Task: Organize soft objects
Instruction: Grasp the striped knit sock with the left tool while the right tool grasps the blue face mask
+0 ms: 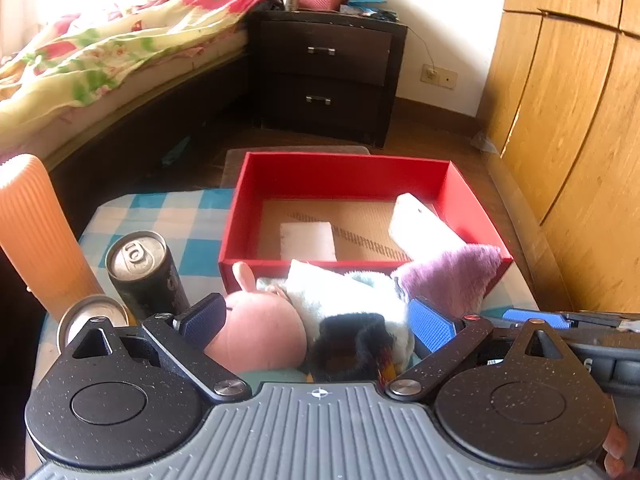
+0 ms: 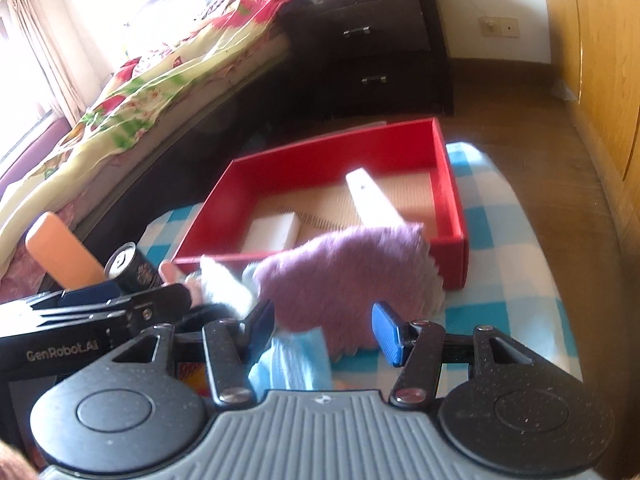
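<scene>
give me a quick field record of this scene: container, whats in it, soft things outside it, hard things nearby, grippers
container: open red cardboard box on a blue-and-white checked cloth
inside: two white rectangular blocks
soft items outside: purple furry cushion against the box's near wall; pink plush toy with white fluffy fabric
hard items: black drink can, orange ribbed cylinder
left gripper: around the plush, grip unclear
right gripper: open

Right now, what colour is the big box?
Red box, cardboard-brown inside; clearest in the left wrist view.

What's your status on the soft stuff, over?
Left gripper clamps plush toys. Right gripper open around purple pillow. Red box ahead, unobstructed.
</scene>
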